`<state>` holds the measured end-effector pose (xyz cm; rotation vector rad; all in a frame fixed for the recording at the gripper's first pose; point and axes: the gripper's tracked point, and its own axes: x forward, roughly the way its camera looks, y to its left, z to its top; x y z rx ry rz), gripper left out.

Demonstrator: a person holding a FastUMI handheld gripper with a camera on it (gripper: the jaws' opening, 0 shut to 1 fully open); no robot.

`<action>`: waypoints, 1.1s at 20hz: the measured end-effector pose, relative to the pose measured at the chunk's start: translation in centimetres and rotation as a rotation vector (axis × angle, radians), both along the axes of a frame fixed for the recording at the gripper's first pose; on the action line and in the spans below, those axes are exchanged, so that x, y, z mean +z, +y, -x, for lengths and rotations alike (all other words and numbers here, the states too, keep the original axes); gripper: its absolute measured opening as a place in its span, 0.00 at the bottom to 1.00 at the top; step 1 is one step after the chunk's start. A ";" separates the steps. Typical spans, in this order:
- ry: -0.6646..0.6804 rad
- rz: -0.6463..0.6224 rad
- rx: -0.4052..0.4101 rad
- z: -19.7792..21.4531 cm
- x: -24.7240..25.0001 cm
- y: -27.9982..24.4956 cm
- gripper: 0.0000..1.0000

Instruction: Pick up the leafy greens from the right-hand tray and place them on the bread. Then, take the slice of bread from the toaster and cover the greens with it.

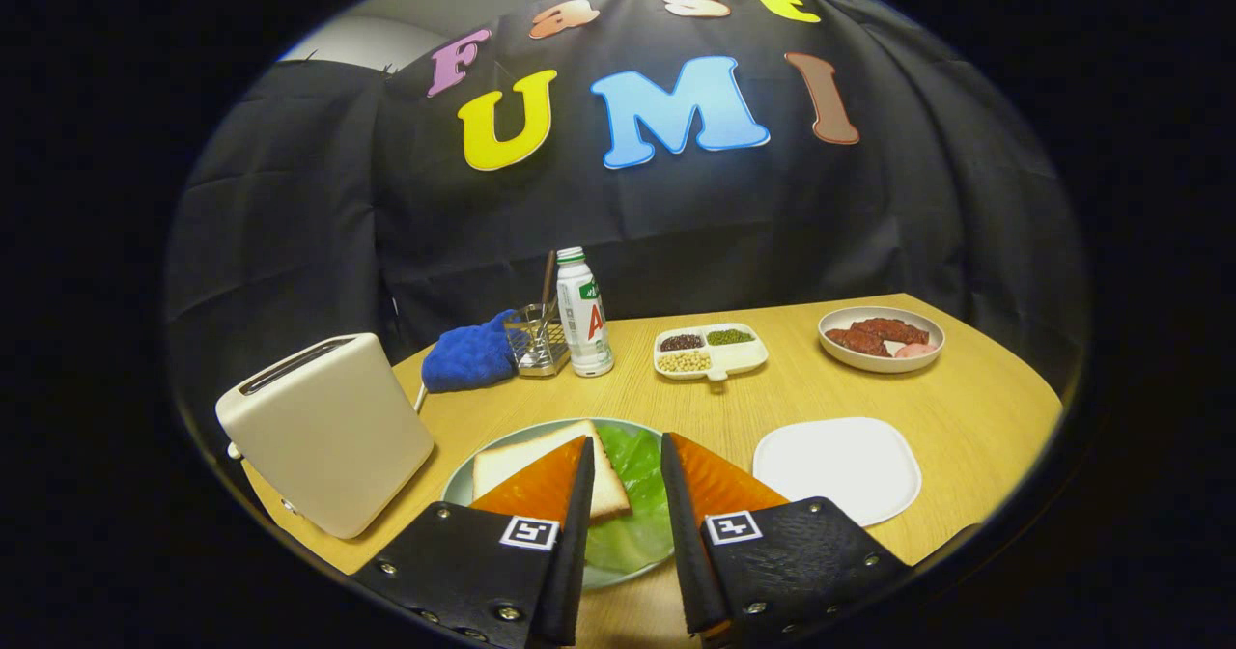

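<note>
1. Tongs (626,456) hang low over the near side of the tabletop (966,408), and their two fingers are spread apart with nothing pinched between them.
2. Leafy greens (632,494) lie on a round plate (463,480), right in the gap between the two fingers and under them.
3. Bread (521,461) lies flat on the same plate, and the greens sit partly on top of it. One finger hides part of the slice.
4. Toaster (323,432) stands on the tabletop just beside the plate, on the bread's side. Its top has a long slot, but I cannot tell if a slice is inside.
5. White tray (838,465) lies flat on the other side of the plate, near the other finger. Its top is bare.
6. Farther back, beyond the fingers, a blue mitt (471,354) lies next to a small wire holder (537,338), and a bottle (584,313) stands just beside the holder.
7. Snack dish (710,350) with little parts for beans and seeds sits behind the plate.
8. Bowl (881,338) with red pieces of food sits at the far side of the tabletop, well apart from the tongs.
</note>
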<state>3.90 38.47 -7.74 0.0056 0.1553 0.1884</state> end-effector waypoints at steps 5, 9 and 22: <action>-0.064 0.035 -0.027 0.6 1.7 -2.3 0.41; -0.080 0.049 -0.016 0.9 2.5 -4.4 0.41; -0.232 0.064 -0.082 2.4 6.8 -23.7 0.41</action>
